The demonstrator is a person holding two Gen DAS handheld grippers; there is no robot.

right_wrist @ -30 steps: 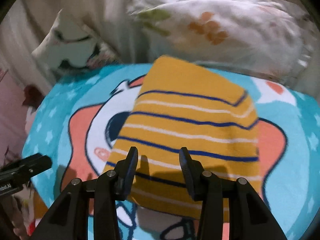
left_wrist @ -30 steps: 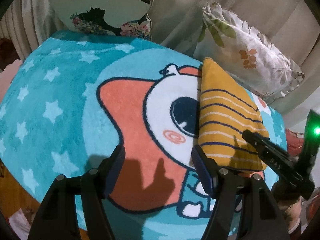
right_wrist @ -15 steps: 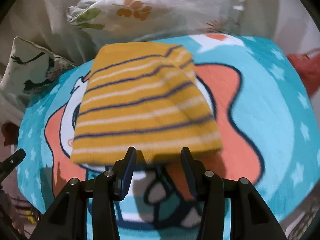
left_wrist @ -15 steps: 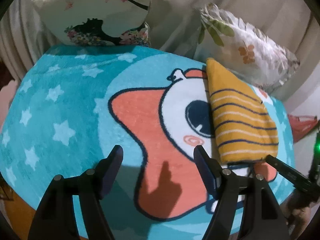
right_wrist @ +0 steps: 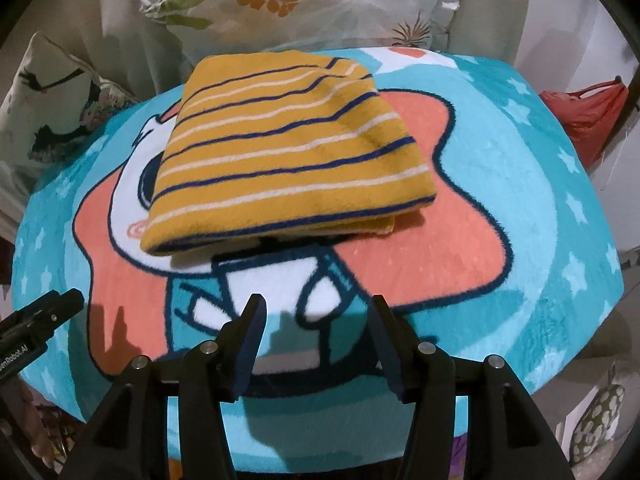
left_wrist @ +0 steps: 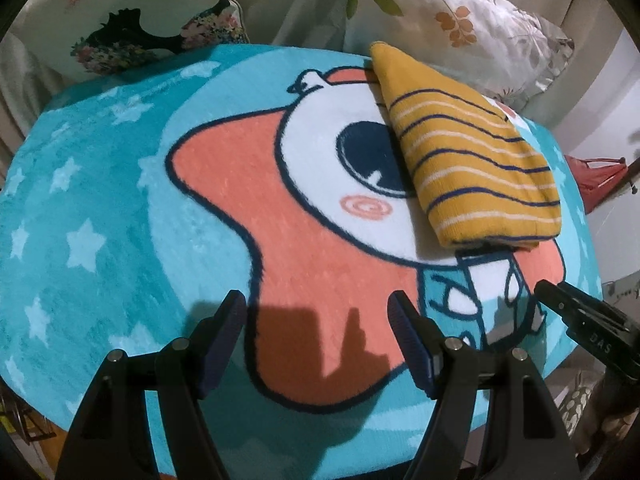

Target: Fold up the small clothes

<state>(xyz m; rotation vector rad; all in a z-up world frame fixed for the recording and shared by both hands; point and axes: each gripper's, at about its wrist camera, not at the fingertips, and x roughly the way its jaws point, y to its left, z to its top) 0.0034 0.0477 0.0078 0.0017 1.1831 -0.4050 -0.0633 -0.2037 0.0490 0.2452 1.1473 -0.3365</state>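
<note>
A folded mustard-yellow garment with navy and white stripes point(right_wrist: 288, 152) lies flat on the blue cartoon rug point(right_wrist: 520, 208); it also shows in the left wrist view point(left_wrist: 472, 160) at the right. My right gripper point(right_wrist: 316, 320) is open and empty, hovering over the rug a short way in front of the garment's near edge. My left gripper point(left_wrist: 316, 312) is open and empty, over the orange star shape to the left of the garment. The right gripper's finger shows at the lower right of the left wrist view point(left_wrist: 580, 324).
A leaf-print pillow point(right_wrist: 304, 0) lies behind the garment and a floral pillow point(left_wrist: 152, 12) at the back left. A red bag point(right_wrist: 592, 116) sits off the rug's right side. The rug's edge drops away close below both grippers.
Both grippers have pulled back from the garment toward the rug's near edge. The right gripper, which was over the garment's near edge, now stands apart from it. The garment lies still.
</note>
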